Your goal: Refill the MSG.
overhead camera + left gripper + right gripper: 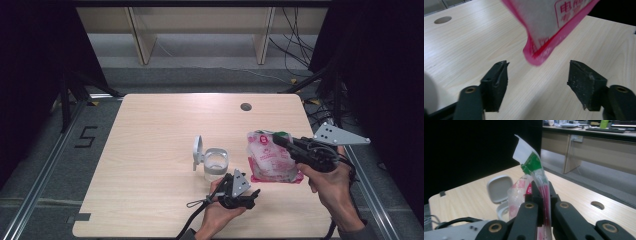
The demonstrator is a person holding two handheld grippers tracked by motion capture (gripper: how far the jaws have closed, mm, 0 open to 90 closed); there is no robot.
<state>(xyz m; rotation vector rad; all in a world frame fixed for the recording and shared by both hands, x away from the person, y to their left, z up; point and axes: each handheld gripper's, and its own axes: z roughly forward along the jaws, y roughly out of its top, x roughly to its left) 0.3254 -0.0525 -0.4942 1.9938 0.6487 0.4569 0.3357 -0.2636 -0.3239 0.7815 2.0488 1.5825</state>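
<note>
Table [150, 150] of pale wood grain with rounded corners carries everything here, and a small round cable hole [245, 106] sits toward its far edge. Above the table's right half hangs a clear plastic pouch with pink-red edges and red print [270, 160], its white top strip marked with green; its lower end looks lifted off the wood, though contact there cannot be judged for certain. The right gripper [278, 139] is clenched on the pouch's upper edge, both black jaws pressed flat against the film in the right gripper view [544, 192]. Just left of the pouch stands a small clear plastic container [216, 165] on the table, its grey hinged lid [198, 150] flipped upright. The left gripper [250, 192] sits near the table's front edge, just in front of the container, its jaws spread apart with nothing between them; the pouch's pink bottom corner [536, 53] hangs beyond their tips.
</note>
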